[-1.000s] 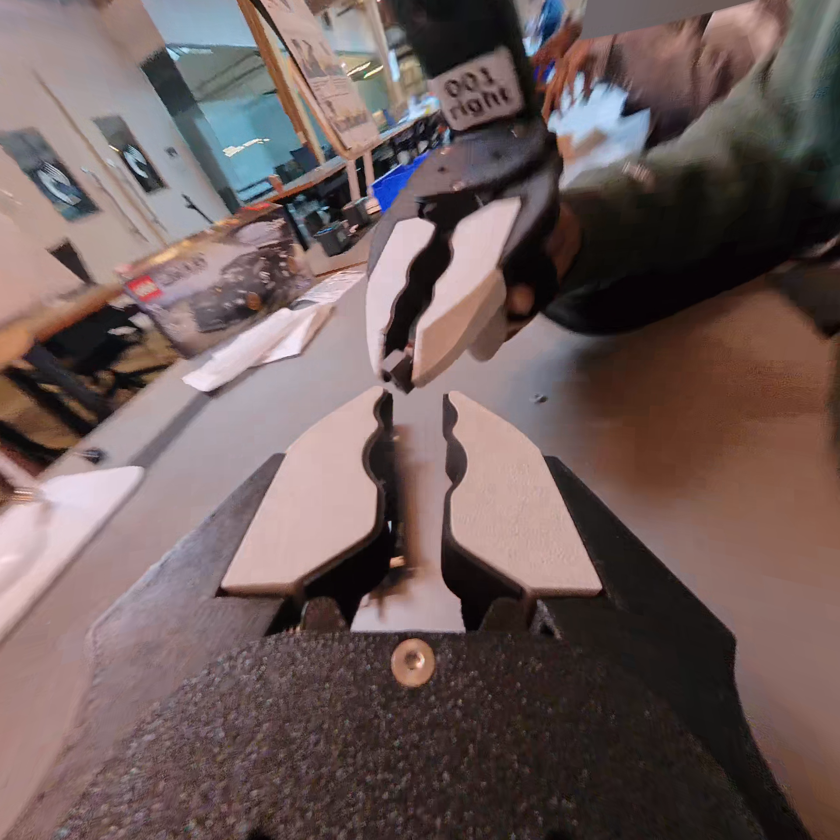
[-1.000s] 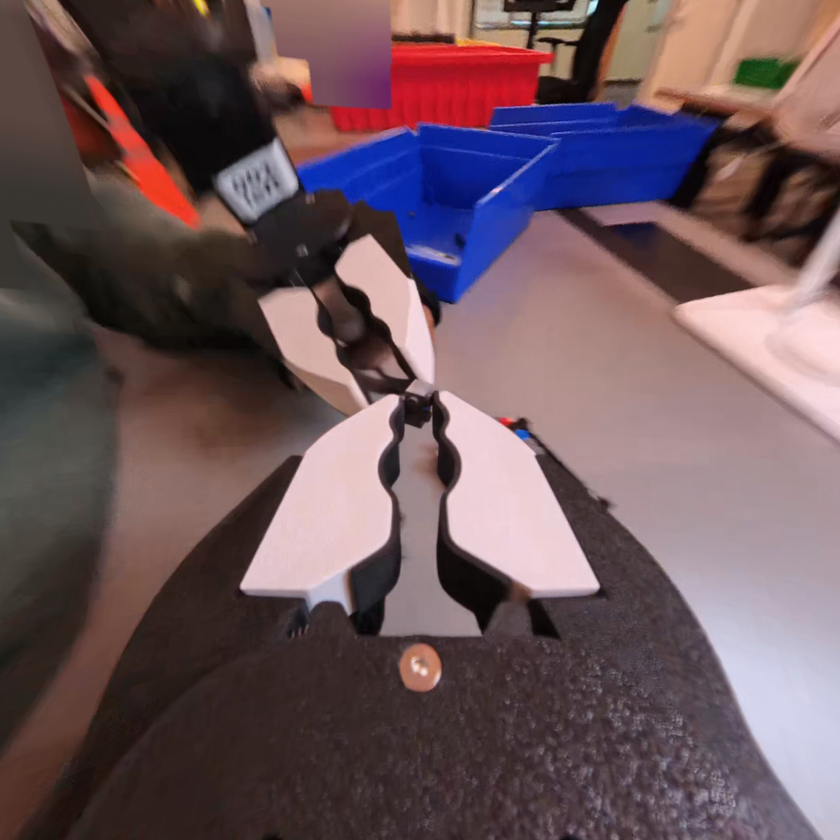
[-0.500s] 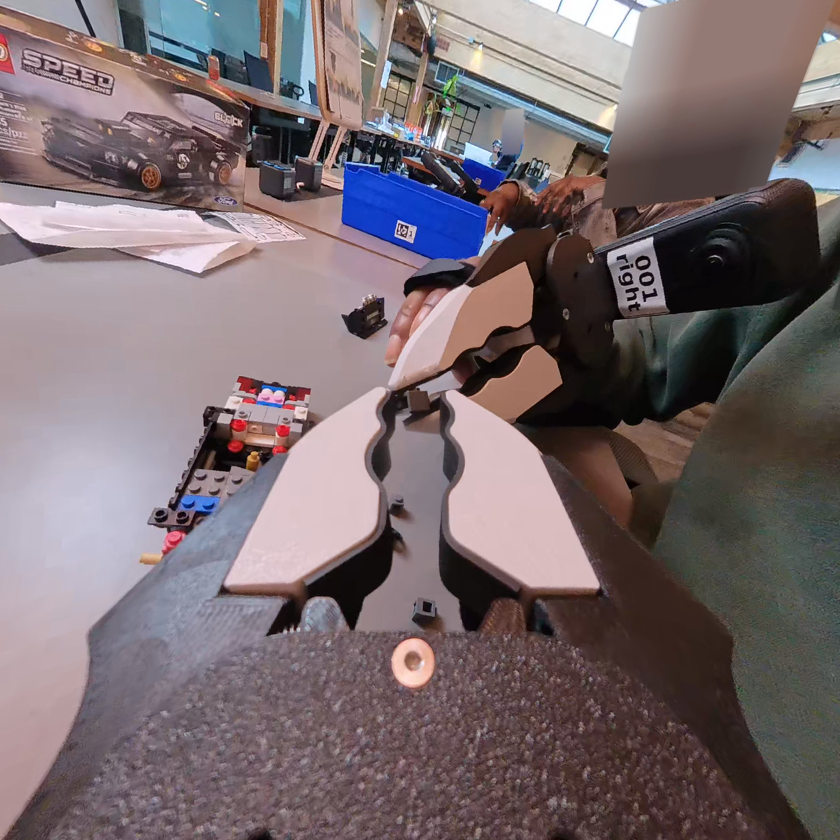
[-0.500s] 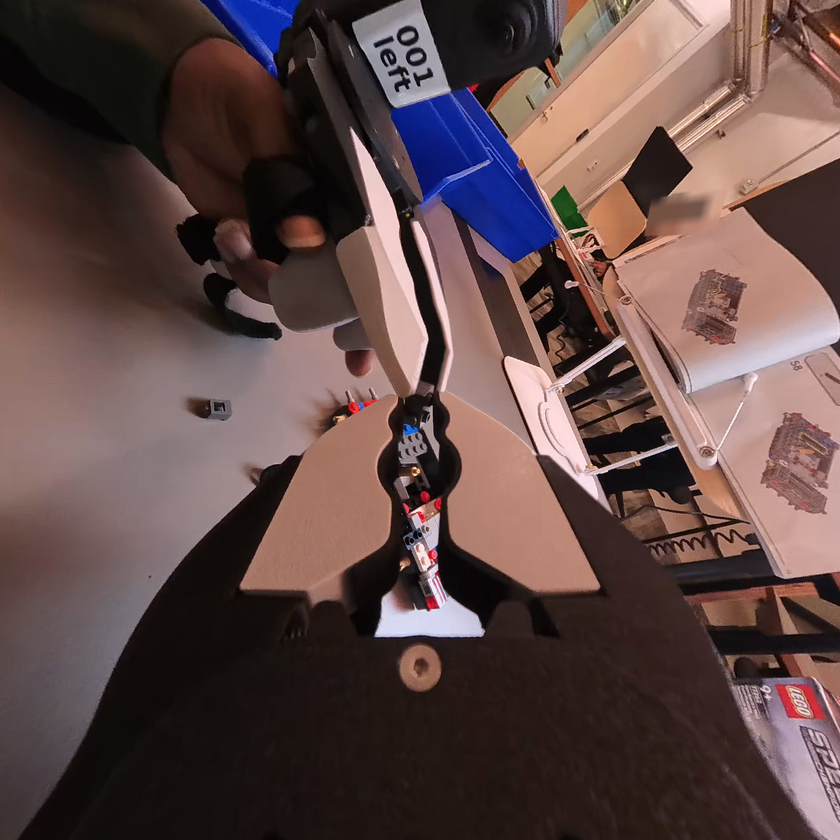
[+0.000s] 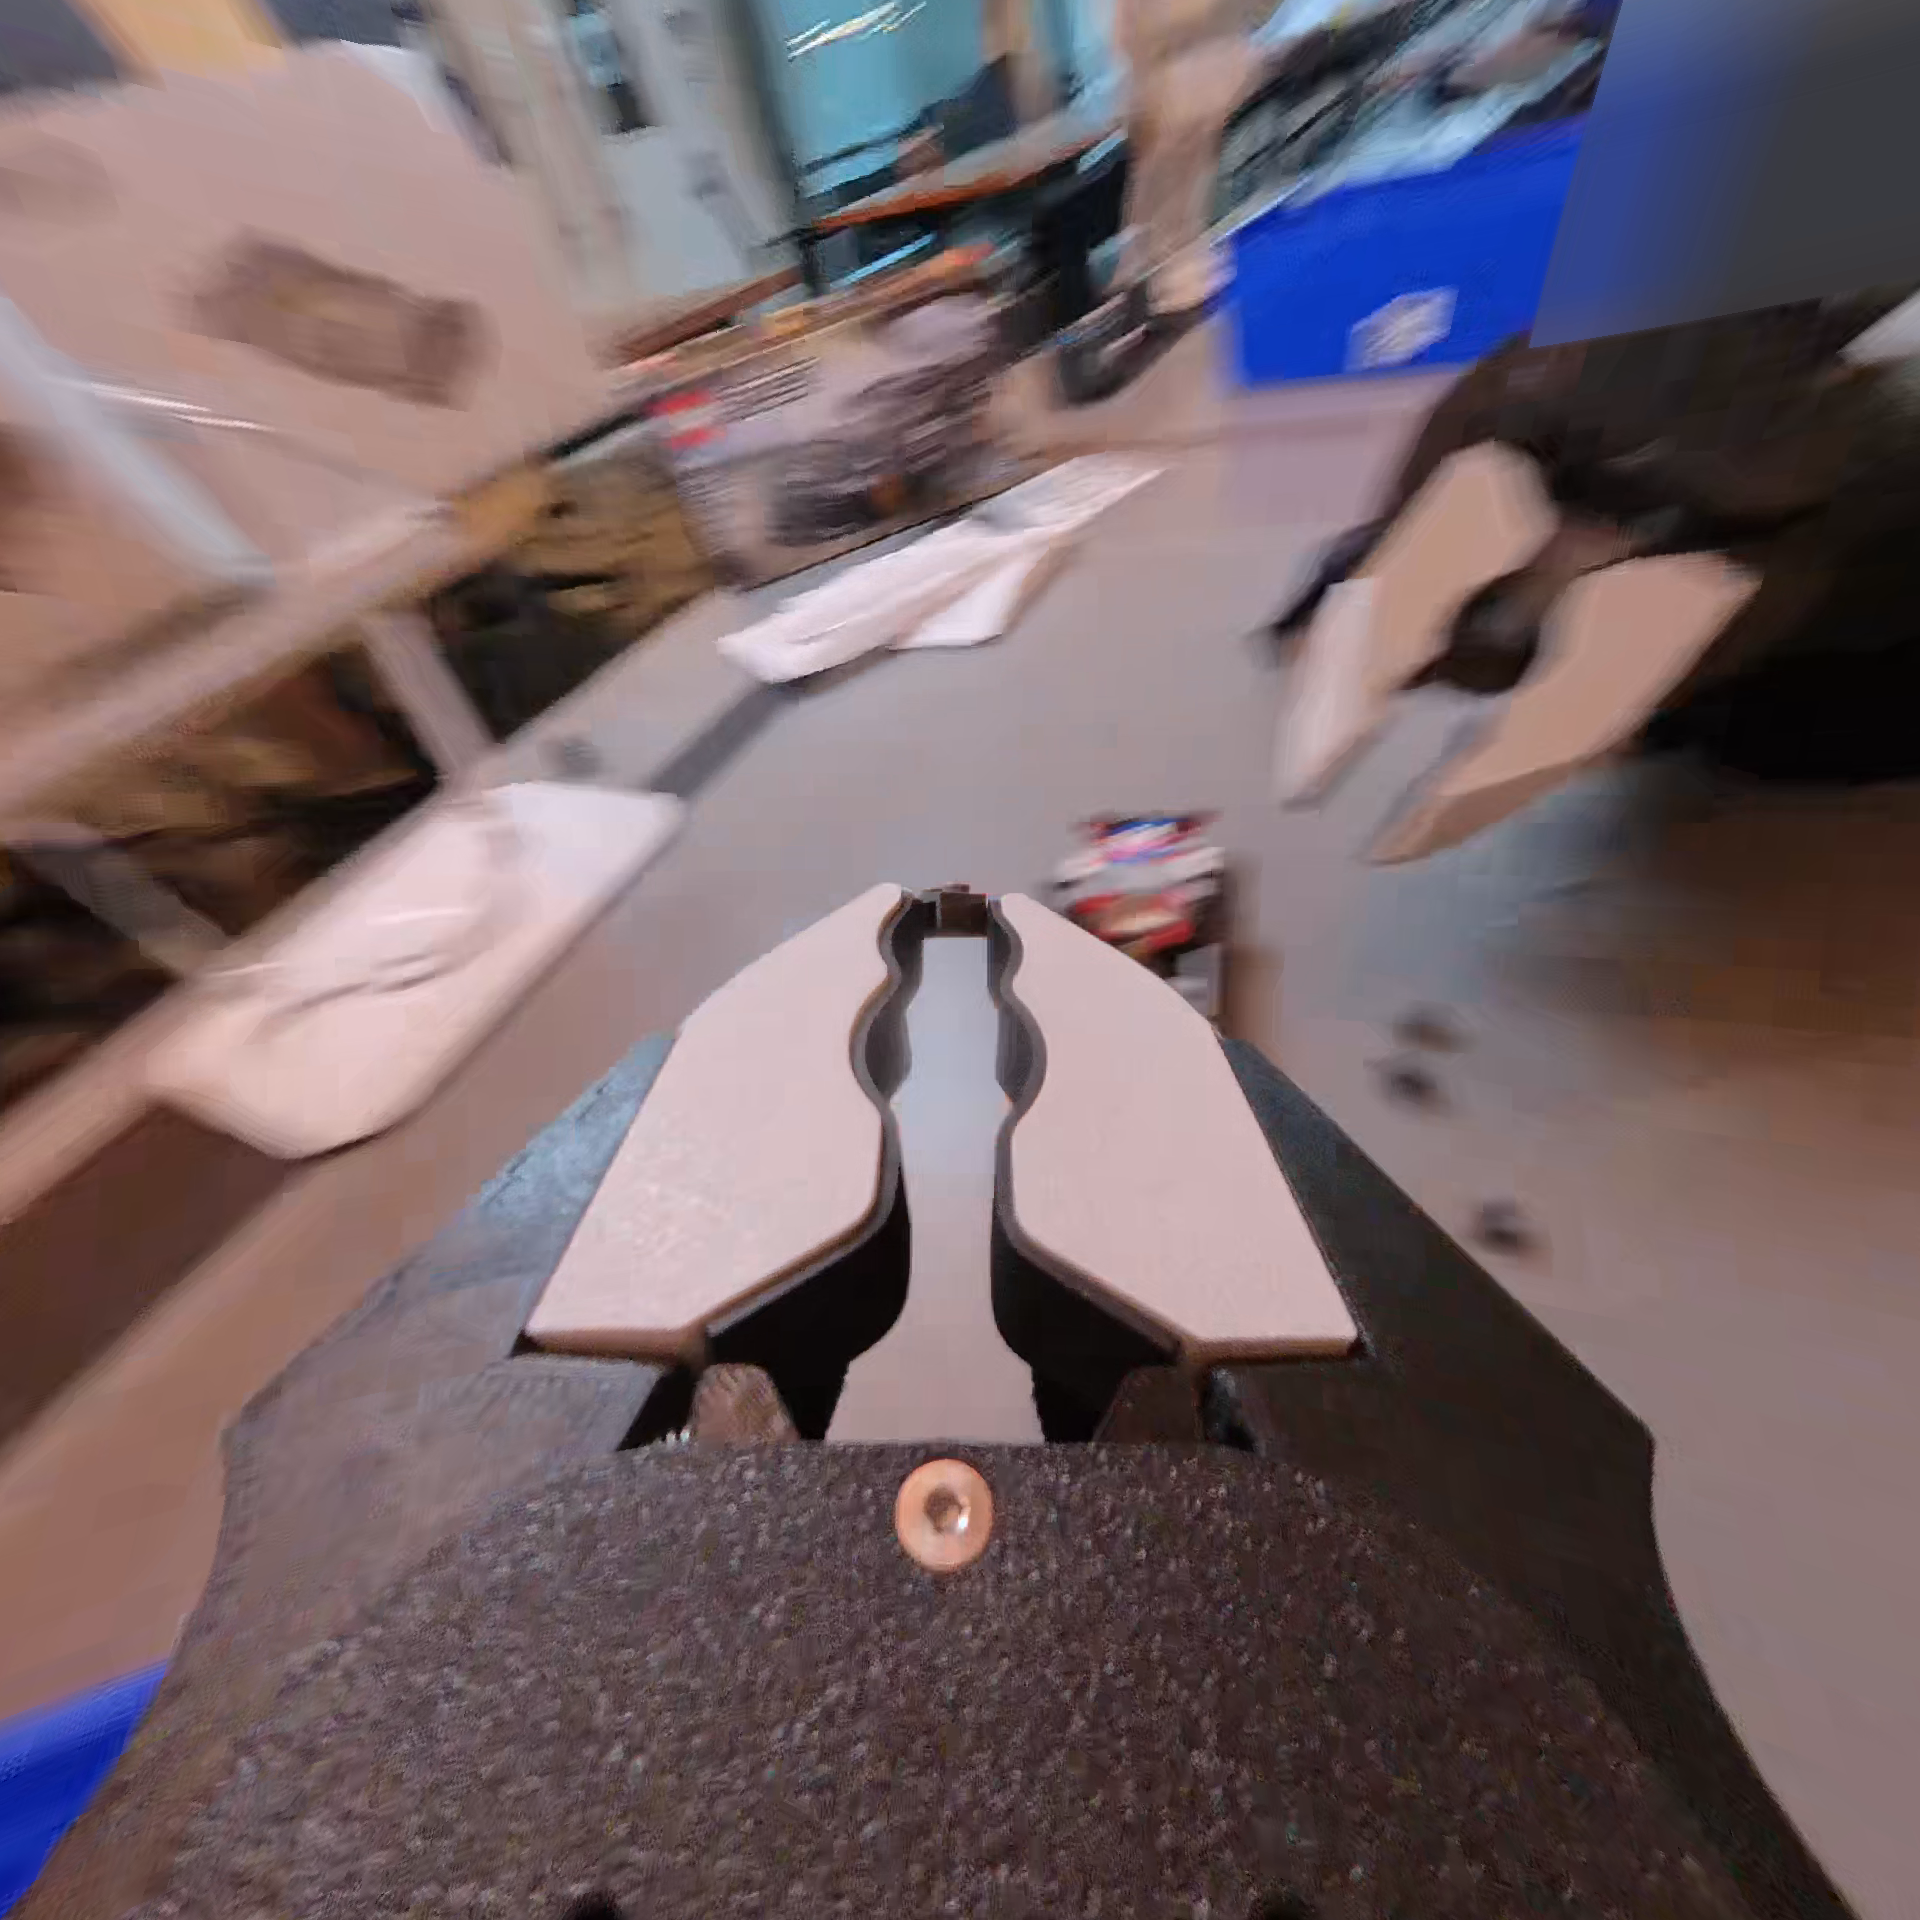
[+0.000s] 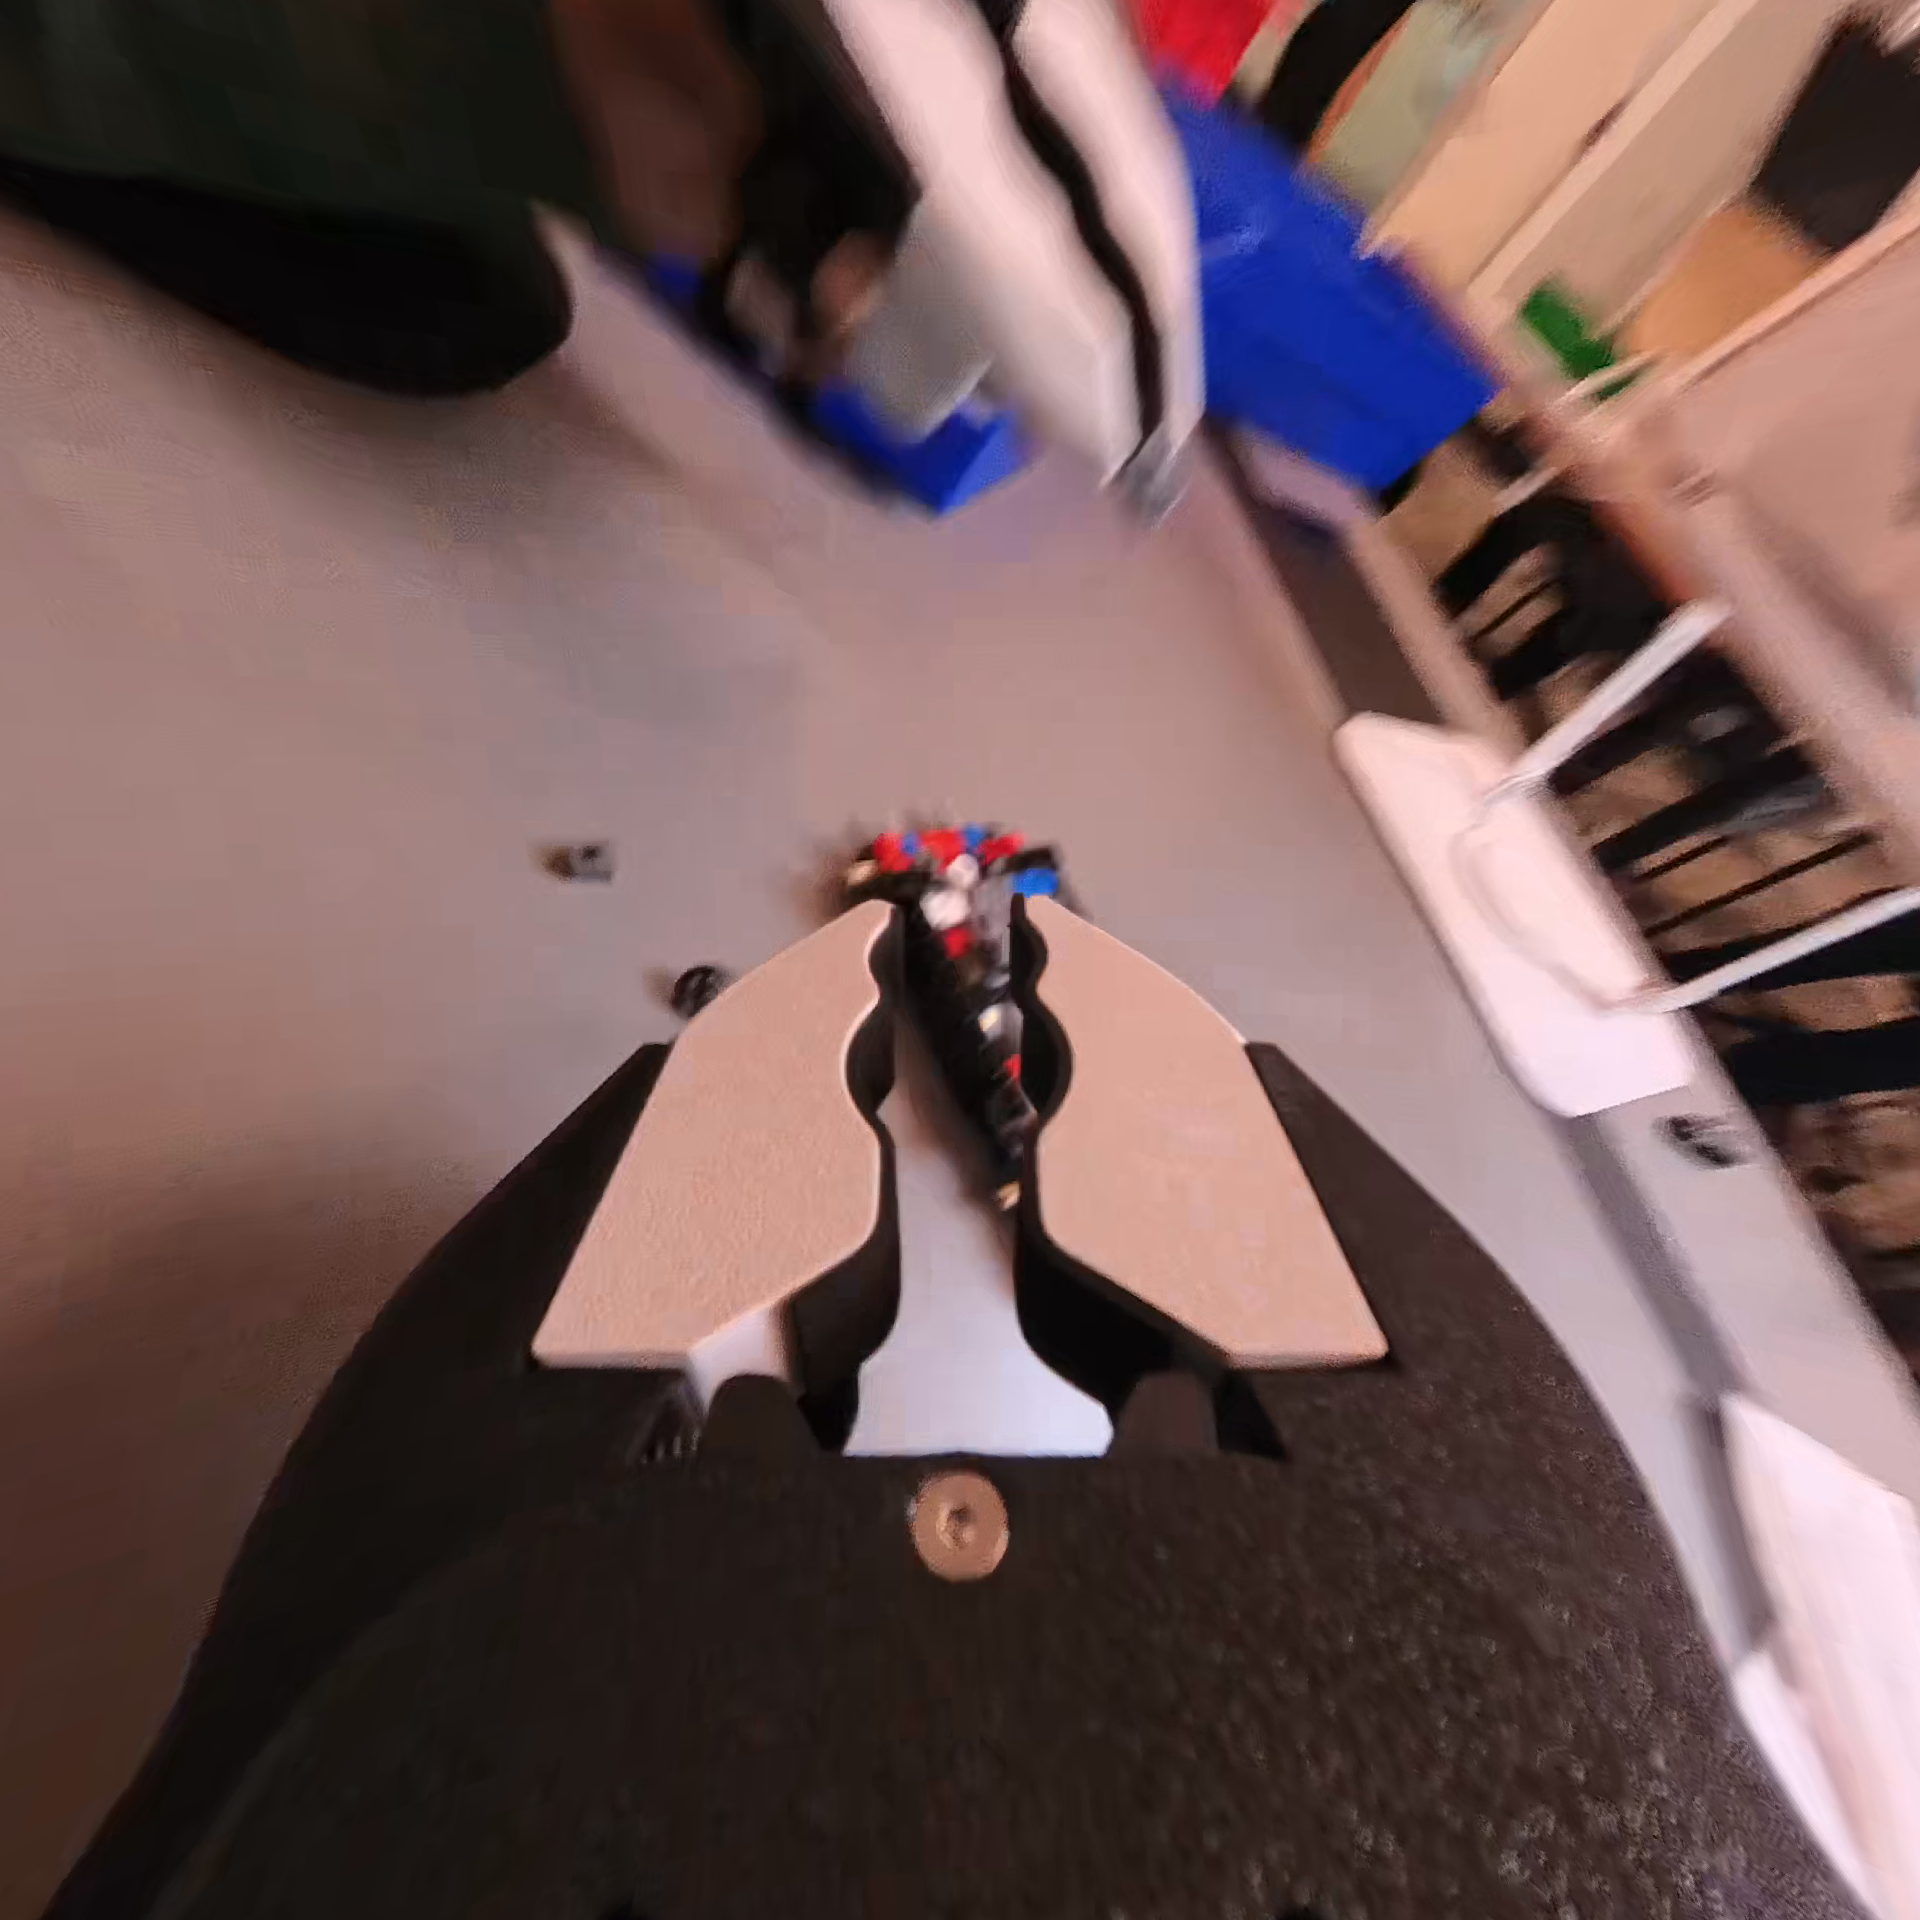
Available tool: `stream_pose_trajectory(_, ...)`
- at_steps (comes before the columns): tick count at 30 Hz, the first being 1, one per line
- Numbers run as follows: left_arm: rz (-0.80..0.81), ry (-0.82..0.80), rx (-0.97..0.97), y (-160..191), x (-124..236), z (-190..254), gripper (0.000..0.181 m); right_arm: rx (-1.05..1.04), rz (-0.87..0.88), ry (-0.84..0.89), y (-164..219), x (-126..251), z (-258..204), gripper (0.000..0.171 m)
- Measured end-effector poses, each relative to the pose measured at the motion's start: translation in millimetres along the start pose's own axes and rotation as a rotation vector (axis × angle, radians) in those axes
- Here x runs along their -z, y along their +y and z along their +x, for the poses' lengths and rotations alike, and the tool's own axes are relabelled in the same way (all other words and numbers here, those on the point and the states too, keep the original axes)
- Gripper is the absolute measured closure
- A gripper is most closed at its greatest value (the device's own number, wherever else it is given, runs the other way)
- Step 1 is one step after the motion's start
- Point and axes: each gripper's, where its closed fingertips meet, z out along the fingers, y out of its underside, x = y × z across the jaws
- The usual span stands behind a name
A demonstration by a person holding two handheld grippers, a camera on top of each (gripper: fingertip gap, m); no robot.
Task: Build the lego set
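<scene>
My feeds smeared; loose bits unreadable. Left gripper (image 5: 952, 909) pinches small dark brick (image 5: 954, 911) at tips. Right gripper (image 6: 954, 914) parted, empty; model (image 6: 961, 940) at 12 o'clock.

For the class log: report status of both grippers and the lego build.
Left hand-held gripper shut on small dark lego piece. Right hand-held gripper open above multicoloured lego car chassis. Loose pieces nearby.

The partly built lego model (image 6: 961, 883) lies on the table (image 6: 364, 727). Loose pieces (image 6: 577, 860) lie left of it; the bins (image 6: 1309, 353) stand behind it.
</scene>
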Motion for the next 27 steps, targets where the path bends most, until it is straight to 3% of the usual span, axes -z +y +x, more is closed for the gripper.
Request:
stream_pose_trajectory(2, -0.154, -0.252, -0.13, 14, 23, -51, 0.169, -0.066, -0.059, -0.099, 15, -3, -9, 0.152)
stream_pose_trajectory(4, -0.289, -0.398, -0.124, 33, 48, -84, 0.169, -0.133, -0.104, -0.19, 25, -5, -19, 0.152)
stream_pose_trajectory(7, -0.436, -0.503, 0.002, 61, 80, -112, 0.169, -0.163, -0.145, -0.266, 32, -7, -31, 0.15)
stream_pose_trajectory(12, -0.586, -0.505, 0.209, 95, 112, -117, 0.168, -0.133, -0.235, -0.301, 46, -14, -44, 0.149)
stream_pose_trajectory(17, -0.572, -0.518, 0.233, 96, 122, -119, 0.169, -0.121, -0.265, -0.304, 51, -18, -48, 0.149)
stream_pose_trajectory(22, -0.5, -0.507, 0.144, 82, 115, -118, 0.158, -0.113, -0.279, -0.295, 52, -20, -49, 0.148)
stream_pose_trajectory(27, -0.228, -0.174, 0.009, 32, 57, -49, 0.162, -0.094, -0.282, -0.3, 50, -20, -52, 0.152)
